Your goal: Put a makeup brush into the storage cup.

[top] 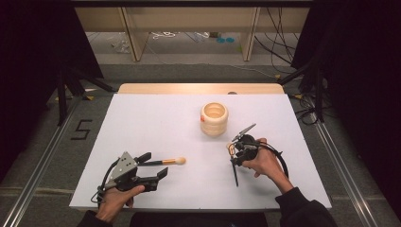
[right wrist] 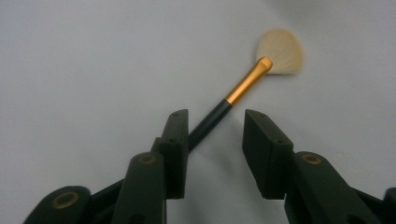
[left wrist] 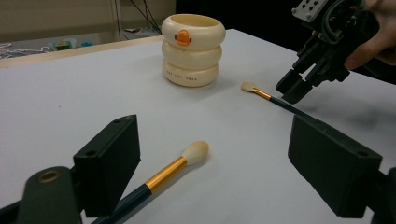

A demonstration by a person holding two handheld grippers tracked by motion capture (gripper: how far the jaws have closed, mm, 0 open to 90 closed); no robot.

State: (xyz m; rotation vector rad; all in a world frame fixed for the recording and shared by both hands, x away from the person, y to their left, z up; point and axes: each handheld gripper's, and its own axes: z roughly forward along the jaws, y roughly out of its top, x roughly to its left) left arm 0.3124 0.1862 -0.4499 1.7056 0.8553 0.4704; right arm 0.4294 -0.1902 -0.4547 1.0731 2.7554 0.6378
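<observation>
Brushes lie on the white table (top: 142,118), one near each gripper. The left gripper (top: 153,170) rests low on the table with its jaws spread wide, and a round-tipped brush (left wrist: 161,177) — dark handle, gold collar, pale tip — lies between them without either pad pressing on it; its handle runs close beside one jaw. The right gripper (right wrist: 215,144) hangs over a fan brush (right wrist: 243,88), jaws partly spread. That brush's dark handle passes between the pads, close against one of them, while a clear gap separates it from the other — no pinch on it. Its pale fan of bristles lies flat on the table ahead of the jaws. A cream ringed cup (top: 214,119) with an orange duck bill stands upright farther back, well apart from both brushes.
</observation>
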